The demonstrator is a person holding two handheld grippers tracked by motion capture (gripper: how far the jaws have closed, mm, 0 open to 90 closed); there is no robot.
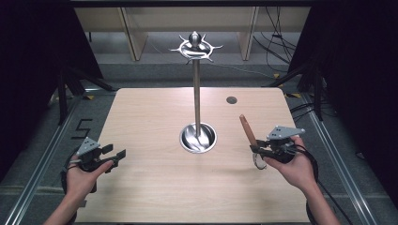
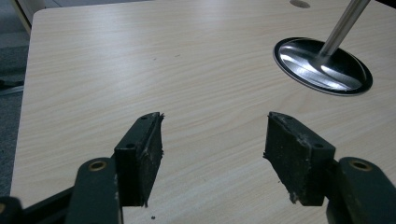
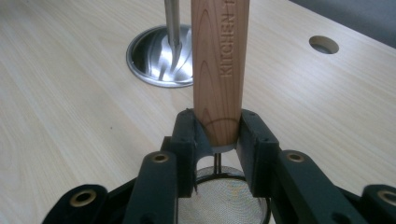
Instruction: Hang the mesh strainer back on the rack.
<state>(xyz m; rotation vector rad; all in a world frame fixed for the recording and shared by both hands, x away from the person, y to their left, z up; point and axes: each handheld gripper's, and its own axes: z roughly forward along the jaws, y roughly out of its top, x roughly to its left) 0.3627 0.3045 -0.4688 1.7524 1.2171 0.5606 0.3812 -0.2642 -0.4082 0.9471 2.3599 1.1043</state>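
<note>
A small strainer with a brown wooden handle [image 1: 247,130] is held at the right of the table, handle tilted up and away. My right gripper [image 1: 257,148] is shut on the handle's lower end [image 3: 218,112], and the wire mesh bowl [image 3: 224,198] hangs just under the jaws. A steel hook stand [image 1: 196,93] rises from a round shiny base [image 1: 198,138] at the table's middle, with curved hooks [image 1: 195,46] at its top. My left gripper [image 1: 118,156] hovers at the left front, open, with nothing between its pads [image 2: 140,156].
The light wooden table [image 1: 155,117] has a small round hole [image 1: 231,100] at the back right. Dark curtains flank both sides, and cables lie on the floor at the right. The stand's base [image 2: 322,65] lies ahead and to the right of the left gripper.
</note>
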